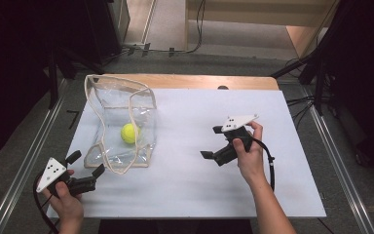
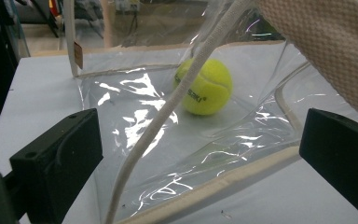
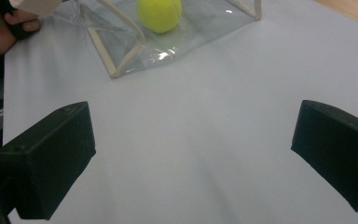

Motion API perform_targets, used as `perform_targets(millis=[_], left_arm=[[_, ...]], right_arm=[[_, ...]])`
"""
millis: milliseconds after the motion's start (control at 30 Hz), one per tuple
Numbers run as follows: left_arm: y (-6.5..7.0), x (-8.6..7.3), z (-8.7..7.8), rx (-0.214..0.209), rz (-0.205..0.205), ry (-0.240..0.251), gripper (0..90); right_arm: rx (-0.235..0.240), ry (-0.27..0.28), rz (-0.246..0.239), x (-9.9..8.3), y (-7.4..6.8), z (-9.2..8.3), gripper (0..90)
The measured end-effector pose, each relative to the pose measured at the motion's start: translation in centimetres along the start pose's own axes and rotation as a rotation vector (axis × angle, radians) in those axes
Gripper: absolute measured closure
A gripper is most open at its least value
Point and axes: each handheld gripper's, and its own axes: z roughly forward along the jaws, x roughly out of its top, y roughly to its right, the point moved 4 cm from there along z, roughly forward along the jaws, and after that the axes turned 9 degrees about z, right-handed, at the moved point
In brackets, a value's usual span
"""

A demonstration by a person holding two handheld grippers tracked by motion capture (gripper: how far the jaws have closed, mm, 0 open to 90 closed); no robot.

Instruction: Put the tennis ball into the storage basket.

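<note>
White sheeting covers the desk (image 1: pixel 185 190), with dark floor and cables around it. On its left part lies a clear plastic bag (image 1: pixel 119 124) edged in cream webbing, a yellow tennis ball (image 1: pixel 129 133) inside. Left tool (image 1: pixel 87 170) sits just beside the bag's near corner, jaws apart, holding nothing; right tool (image 1: pixel 213 146) hovers well apart over bare sheet, jaws also apart. I judge the bag light, floppy and slick (the film glares and creases), so the webbing strap (image 2: pixel 168 107) or trimmed edge (image 2: pixel 223 182) offers the surest grip. The ball likely rolls if the bag tips. Reflections blur the bag's far wall and mouth.
</note>
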Motion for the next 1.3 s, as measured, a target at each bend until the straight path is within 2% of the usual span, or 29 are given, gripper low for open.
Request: perform_targets(millis=[133,700,1067,1300], left_arm=[[0.0,0.0,0.0,0.002,0.0,0.0,0.0],[0.0,0.0,0.0,0.006,0.002,-0.003,0.0],[0.2,0.0,0.0,0.006,0.015,-0.011,0.0],[0.1,0.0,-0.1,0.006,0.004,-0.004,0.0]], right_arm=[[0.009,0.017,-0.007,-0.9,0.2,-0.5,0.0],[-0.024,0.058,0.069,-5.0,2.1,-3.1,0.0],[-0.05,0.09,0.123,-7.8,3.3,-5.6,0.0],[-0.074,0.105,0.147,-9.5,3.9,-7.3,0.0]])
